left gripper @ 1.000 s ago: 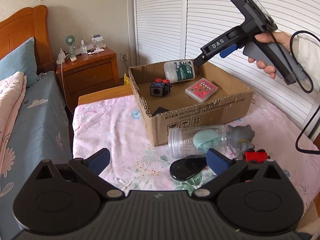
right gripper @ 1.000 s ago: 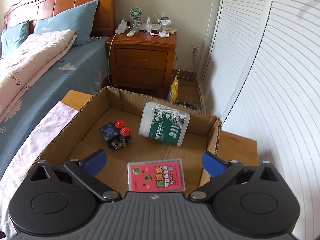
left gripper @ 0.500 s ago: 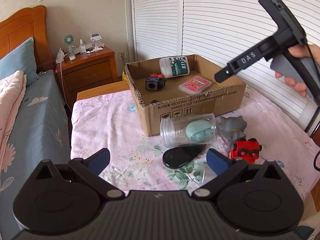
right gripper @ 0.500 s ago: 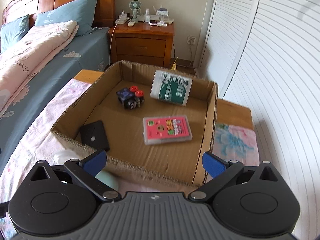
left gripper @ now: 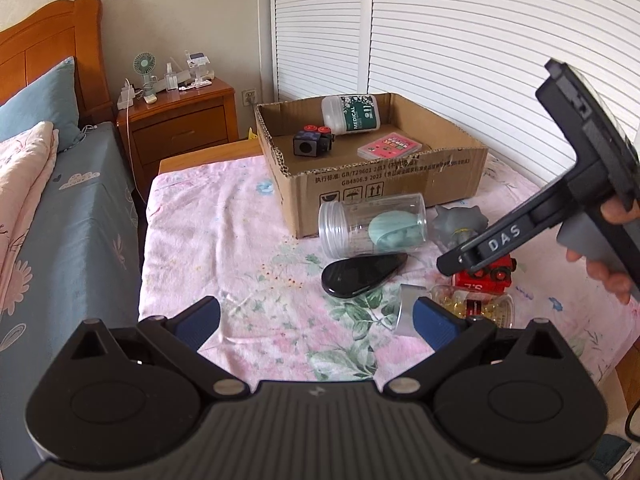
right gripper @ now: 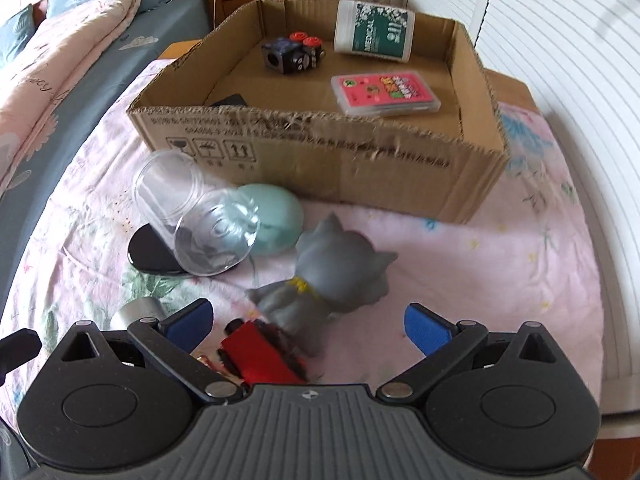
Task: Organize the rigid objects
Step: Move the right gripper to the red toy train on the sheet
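A cardboard box (left gripper: 400,190) (right gripper: 320,160) on the flowered tablecloth holds a white-and-green medical bottle (right gripper: 374,32), a black cube toy with red knobs (right gripper: 294,54), a pink card case (right gripper: 384,94) and a flat black item (right gripper: 230,101). In front of it lie a clear jar (left gripper: 372,224) (right gripper: 196,216), a mint egg-shaped object (right gripper: 276,224), a black teardrop object (left gripper: 362,274), a grey cat figure (right gripper: 336,268), a red toy train (left gripper: 486,276) (right gripper: 260,360) and a small jar with a silver lid (left gripper: 456,308). My right gripper (right gripper: 308,324) is open and empty, low over the cat figure and train. My left gripper (left gripper: 316,320) is open and empty above the near tablecloth.
A bed with blue sheet and pink quilt (left gripper: 60,208) runs along the left. A wooden nightstand (left gripper: 180,120) with a small fan stands behind. White louvered doors (left gripper: 460,40) close off the right side. The table's right edge (right gripper: 612,380) lies close to my right gripper.
My right gripper has pulled back out of the box and come down over the toys in front of it. My left gripper has drawn back a little, so the scene looks smaller.
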`<control>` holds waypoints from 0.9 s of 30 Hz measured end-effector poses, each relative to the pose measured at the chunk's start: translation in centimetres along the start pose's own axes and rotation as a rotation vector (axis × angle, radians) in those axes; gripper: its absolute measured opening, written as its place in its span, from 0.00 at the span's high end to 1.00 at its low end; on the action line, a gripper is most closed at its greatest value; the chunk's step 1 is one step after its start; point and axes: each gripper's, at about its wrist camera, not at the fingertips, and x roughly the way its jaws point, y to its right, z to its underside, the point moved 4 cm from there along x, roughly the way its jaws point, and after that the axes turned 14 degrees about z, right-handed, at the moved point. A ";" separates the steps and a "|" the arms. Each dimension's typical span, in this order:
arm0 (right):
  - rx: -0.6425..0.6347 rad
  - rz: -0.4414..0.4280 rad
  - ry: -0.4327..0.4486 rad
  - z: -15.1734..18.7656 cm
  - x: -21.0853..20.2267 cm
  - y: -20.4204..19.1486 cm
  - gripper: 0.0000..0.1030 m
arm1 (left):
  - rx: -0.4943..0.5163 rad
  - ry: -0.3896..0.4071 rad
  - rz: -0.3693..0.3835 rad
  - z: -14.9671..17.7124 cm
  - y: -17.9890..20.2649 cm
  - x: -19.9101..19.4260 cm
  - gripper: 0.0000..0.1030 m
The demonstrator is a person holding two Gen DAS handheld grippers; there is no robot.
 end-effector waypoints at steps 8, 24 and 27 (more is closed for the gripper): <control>0.053 0.039 -0.017 2.3 0.2 2.1 0.00 | 0.004 -0.007 0.008 0.5 0.4 -0.1 0.01; 0.294 0.040 0.011 6.3 -0.6 11.8 0.00 | 0.047 -0.032 0.060 0.2 3.0 1.2 0.01; 0.221 0.016 0.030 6.7 -0.8 10.8 0.00 | 0.052 -0.040 0.080 0.2 3.5 1.5 0.01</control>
